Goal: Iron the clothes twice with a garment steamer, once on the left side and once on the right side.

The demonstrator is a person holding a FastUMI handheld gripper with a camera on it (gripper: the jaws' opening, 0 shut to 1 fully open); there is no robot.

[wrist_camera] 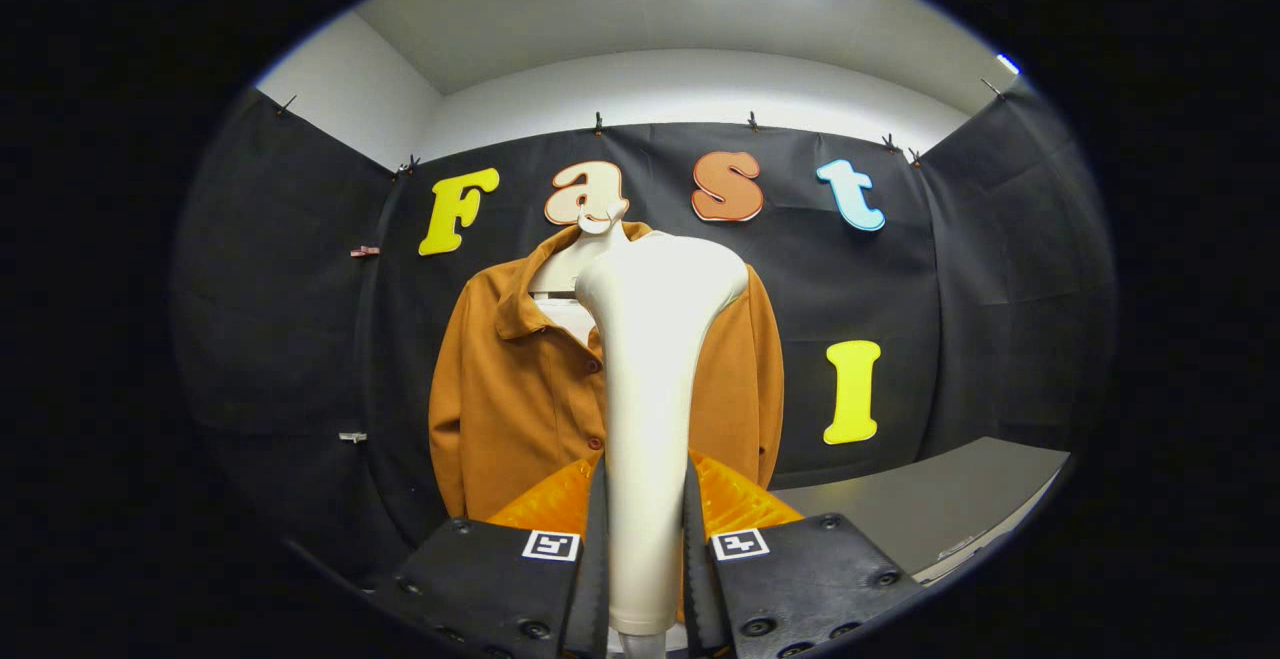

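Cream-white garment steamer (650, 409) upright, clamped at its handle between both fingers of gripper (645, 539). Beyond its head, rust-brown buttoned jacket (510, 389) on pale hanger (598, 224) against black cloth wall (290, 319). Grey tabletop (930, 499) beside the fingers, below the cloth. White upper walls and ceiling (640, 9), lit strip overhead.
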